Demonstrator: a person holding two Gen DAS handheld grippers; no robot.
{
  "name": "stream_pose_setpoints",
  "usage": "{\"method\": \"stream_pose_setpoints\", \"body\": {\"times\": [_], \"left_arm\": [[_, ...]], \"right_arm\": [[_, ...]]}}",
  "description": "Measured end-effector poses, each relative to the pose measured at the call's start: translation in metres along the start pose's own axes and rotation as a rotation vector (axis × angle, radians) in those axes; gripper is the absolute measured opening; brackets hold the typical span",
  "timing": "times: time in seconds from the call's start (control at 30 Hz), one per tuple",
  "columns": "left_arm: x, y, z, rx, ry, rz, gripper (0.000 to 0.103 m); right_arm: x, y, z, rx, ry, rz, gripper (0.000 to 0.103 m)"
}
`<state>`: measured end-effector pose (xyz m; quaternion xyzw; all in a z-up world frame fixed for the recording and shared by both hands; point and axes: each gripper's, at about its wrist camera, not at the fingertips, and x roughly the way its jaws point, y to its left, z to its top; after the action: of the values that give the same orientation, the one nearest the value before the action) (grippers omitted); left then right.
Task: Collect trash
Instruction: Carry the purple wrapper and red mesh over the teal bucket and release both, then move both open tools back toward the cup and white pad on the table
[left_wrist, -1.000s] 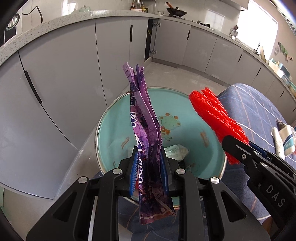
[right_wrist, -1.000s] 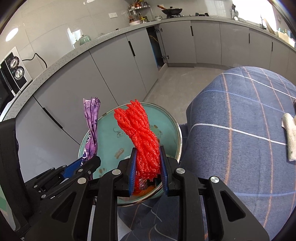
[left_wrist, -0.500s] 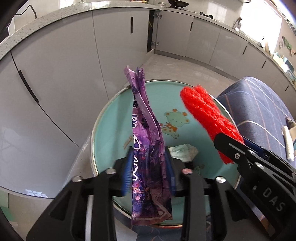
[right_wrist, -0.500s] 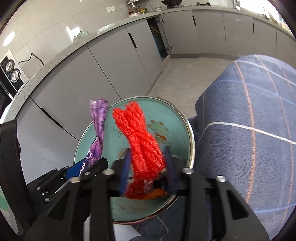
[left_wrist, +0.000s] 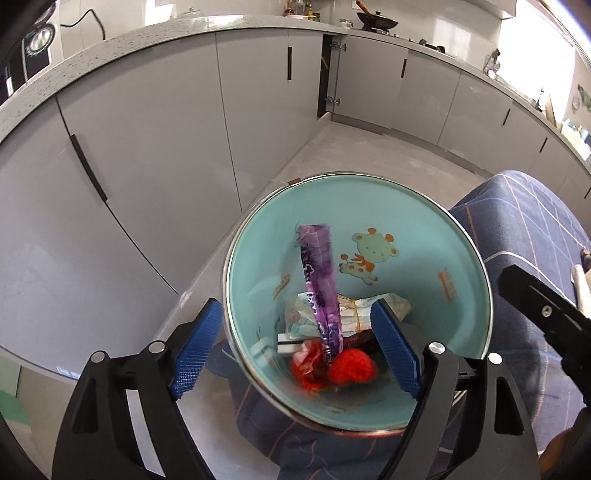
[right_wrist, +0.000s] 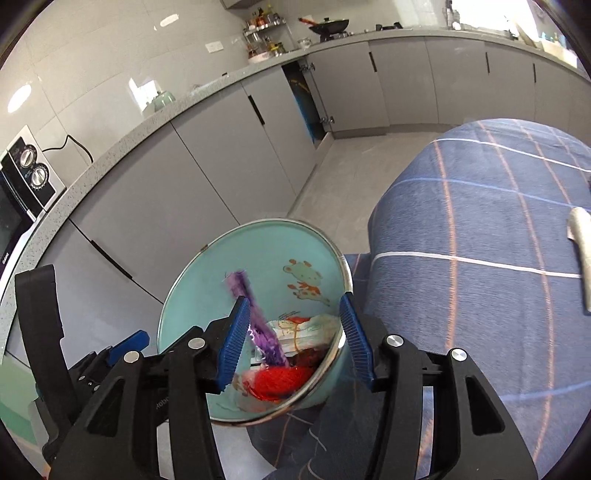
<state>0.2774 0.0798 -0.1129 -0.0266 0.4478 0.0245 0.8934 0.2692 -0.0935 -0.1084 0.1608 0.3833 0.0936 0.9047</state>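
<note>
A teal bin (left_wrist: 406, 236) with a metal rim and a cartoon print stands below both grippers, and the right wrist view shows the same bin (right_wrist: 258, 251). Inside it a purple wrapper (left_wrist: 320, 284) leans upright, and a red mesh bundle (left_wrist: 351, 365) lies at the bottom among paper scraps. My left gripper (left_wrist: 295, 349) hangs over the bin with its jaws opening and nothing pressed between the pads. My right gripper (right_wrist: 291, 341) is also over the bin, jaws opening, apart from the purple wrapper (right_wrist: 264, 328) and the red mesh bundle (right_wrist: 279, 380) below.
Grey kitchen cabinets (left_wrist: 155, 147) curve behind the bin under a speckled counter. A blue checked cloth (right_wrist: 480, 229) covers a surface to the right, with a pale rolled item (right_wrist: 581, 251) on it. A microwave (right_wrist: 22, 184) sits on the counter at left.
Both grippers went from shut to open. The purple wrapper left the left gripper and the red mesh left the right one; both now lie inside the bin.
</note>
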Motion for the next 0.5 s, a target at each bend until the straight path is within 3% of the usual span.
{"method": "stream_pose_setpoints", "body": {"times": [0.27,0.5], "left_arm": [[-0.018,0.009,-0.009,-0.035,-0.024,0.033,0.081],[-0.032,-0.013,-0.018,-0.012,-0.036,0.029,0.081]], "right_arm": [[-0.026,-0.002,-0.004,-0.014,-0.05,-0.013,0.051],[-0.042,-0.017,-0.009,0.003,-0.061,-0.031,0.051]]}}
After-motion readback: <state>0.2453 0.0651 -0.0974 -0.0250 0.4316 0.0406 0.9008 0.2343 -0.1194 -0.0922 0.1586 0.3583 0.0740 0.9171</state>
